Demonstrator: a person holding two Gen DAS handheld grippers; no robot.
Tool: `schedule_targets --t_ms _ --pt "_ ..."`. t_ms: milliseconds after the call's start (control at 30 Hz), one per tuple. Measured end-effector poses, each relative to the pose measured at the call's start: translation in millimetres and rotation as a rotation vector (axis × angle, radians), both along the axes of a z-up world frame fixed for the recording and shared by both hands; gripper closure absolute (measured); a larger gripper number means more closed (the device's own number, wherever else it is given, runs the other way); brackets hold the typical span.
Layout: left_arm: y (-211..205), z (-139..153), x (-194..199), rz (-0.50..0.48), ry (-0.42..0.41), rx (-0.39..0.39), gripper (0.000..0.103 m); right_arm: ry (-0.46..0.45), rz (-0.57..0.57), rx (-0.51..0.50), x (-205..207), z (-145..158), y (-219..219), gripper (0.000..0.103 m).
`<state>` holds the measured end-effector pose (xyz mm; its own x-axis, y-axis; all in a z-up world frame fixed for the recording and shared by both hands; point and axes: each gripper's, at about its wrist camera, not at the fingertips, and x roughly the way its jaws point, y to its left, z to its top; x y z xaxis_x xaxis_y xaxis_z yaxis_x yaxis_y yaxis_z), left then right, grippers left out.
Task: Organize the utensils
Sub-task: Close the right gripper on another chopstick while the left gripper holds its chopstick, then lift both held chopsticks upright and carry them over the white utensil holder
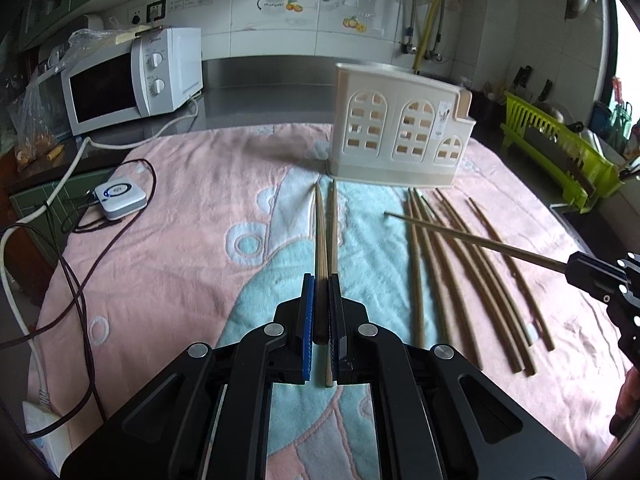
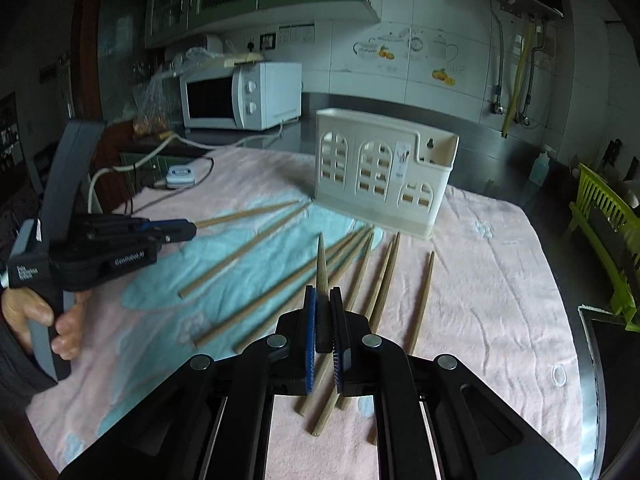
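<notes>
Nearest us, our left gripper [image 1: 320, 280] pinches one chopstick [image 1: 320, 232], and our right gripper [image 2: 323, 294] clamps another chopstick [image 2: 322, 258]. Each stick's long axis runs straight ahead from the fingers, toward the cream holder [image 1: 400, 128] standing upright beyond the loose chopsticks [image 1: 460, 272]. The left looks nearer.

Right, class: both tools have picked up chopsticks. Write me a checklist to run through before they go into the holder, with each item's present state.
1. Left tool shut on one chopstick: ok.
2. Right tool shut on a chopstick: ok.
3. Holder upright on the towel: ok.
4. Holder's top open: ok from the right wrist view.
5. Held sticks clear of the loose chopsticks: ok.
6. Holder's inside free: cannot tell.
</notes>
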<state>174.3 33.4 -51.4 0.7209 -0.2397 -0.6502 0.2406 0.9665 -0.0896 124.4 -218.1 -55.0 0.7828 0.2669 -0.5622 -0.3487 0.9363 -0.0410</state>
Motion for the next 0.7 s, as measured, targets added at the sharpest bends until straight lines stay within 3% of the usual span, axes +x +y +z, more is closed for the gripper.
schedule_targets --t_ms 267,700 --pt "-2.8 26.5 -3.6 -0.019 -0.062 -0.034 0.098 -0.031 0.037 0.079 5.8 32.8 -7.7 0.096" --pt "-8.9 71.9 6.3 -0.021 -0.127 -0.041 0.098 -0.041 0.088 0.113 31.2 82.4 -21.5 0.096"
